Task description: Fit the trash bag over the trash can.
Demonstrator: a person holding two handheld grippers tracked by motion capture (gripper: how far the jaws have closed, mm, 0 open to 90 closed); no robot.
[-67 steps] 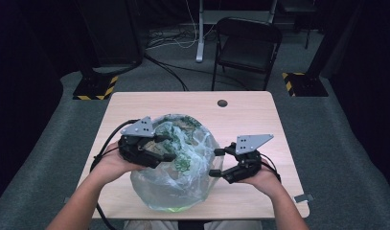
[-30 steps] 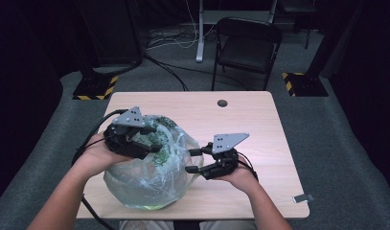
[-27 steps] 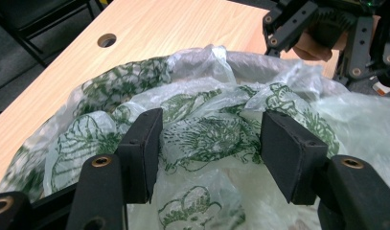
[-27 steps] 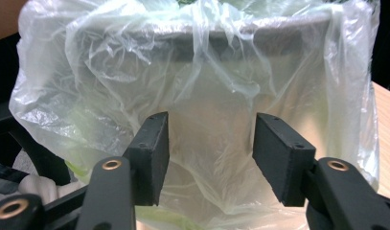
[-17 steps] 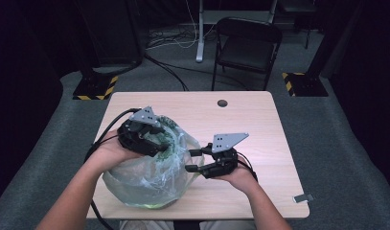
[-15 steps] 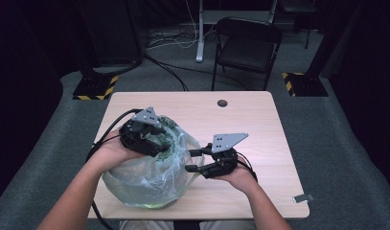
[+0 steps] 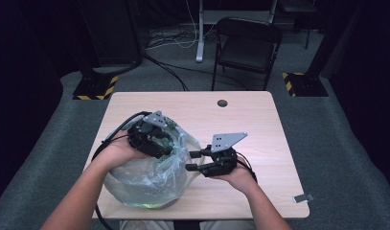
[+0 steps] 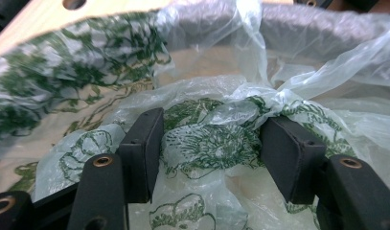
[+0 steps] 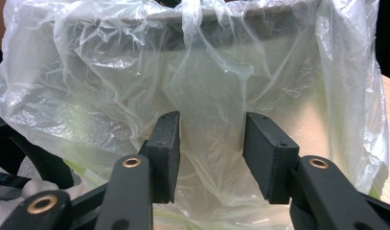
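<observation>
A clear plastic bag (image 7: 144, 178) printed with green leaves stands puffed up on the wooden table (image 7: 259, 124), near its front left. My left gripper (image 7: 159, 142) reaches down into the bag's mouth. In the left gripper view its jaws (image 8: 212, 153) are shut on a crumpled wad of printed plastic (image 8: 207, 139), with the bag's rim (image 8: 87, 62) curving behind. My right gripper (image 7: 190, 161) points at the bag's right side. Its jaws (image 9: 212, 153) have just been closing and stand apart, a loose fold of the bag's wall (image 9: 207, 72) between the pads.
A round hole (image 7: 223, 103) sits near the table's far edge. A black folding chair (image 7: 247, 43) stands beyond the table, with striped post bases (image 7: 94, 86) on the floor. A small grey clip (image 7: 303, 197) hangs at the table's front right corner.
The bag and both hands shifted left early on. Over the last second my left gripper moved right and down into the bag's mouth. The right hand stayed put.
</observation>
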